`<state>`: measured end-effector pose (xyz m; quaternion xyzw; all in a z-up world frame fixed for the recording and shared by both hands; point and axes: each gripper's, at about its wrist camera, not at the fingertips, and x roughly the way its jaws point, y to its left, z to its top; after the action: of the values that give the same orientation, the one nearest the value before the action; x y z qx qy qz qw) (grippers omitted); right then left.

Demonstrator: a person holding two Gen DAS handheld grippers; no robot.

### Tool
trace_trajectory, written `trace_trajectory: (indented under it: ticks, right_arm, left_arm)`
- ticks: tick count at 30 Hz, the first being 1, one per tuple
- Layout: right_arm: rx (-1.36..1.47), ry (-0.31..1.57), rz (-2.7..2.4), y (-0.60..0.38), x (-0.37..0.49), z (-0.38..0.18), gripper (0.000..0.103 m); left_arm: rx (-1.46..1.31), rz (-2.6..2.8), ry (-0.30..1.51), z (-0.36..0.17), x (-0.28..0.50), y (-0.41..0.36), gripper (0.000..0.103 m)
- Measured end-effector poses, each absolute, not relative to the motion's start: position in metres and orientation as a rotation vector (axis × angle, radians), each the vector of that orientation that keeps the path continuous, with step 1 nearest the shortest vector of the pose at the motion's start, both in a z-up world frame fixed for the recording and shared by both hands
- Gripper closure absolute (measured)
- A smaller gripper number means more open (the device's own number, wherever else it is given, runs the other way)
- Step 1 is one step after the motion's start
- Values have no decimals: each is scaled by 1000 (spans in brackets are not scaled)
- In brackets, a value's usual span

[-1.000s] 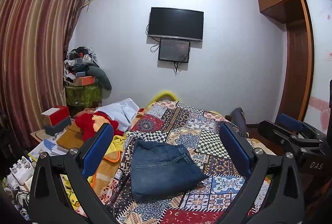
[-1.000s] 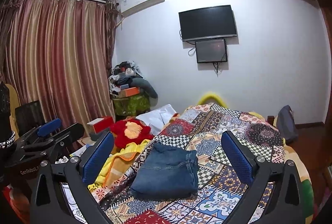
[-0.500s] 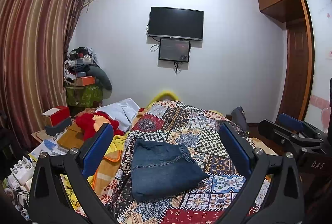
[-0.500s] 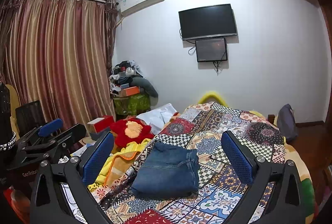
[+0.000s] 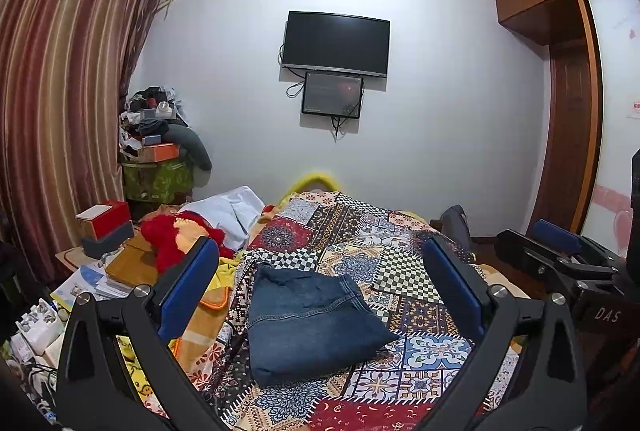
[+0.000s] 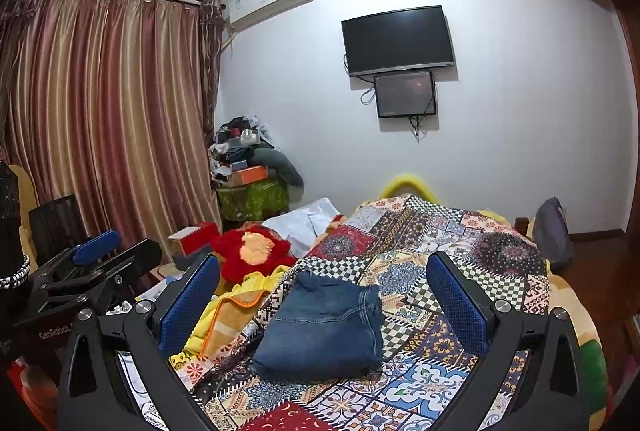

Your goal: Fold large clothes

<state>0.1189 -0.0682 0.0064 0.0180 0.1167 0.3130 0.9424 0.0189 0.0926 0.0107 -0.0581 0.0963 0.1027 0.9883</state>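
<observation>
Nothing moved; jeans (image 5: pixel 310 319) lie folded flat.

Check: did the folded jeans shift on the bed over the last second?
No. The folded jeans lie on the same patches of the patchwork bedspread, below its checkered band, in both wrist views.

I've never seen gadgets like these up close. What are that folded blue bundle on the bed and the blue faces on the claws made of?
The folded jeans look like mid-blue denim: matte, faded in patches, with stitched seams along the edges. The blue pads on the right gripper look like soft rubber or foam, going by their fine dimpled texture. The left gripper carries similar pads.
</observation>
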Motion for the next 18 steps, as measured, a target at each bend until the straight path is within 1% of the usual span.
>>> trace_trajectory:
  ticks: [8,18]
  right_arm:
    - [38,220,617,-68,117,7,0]
    - [42,252,614,-62,121,4,0]
  left_arm:
    - [-95,195,204,9,22,87,0]
    - [-97,188,211,6,25,86,0]
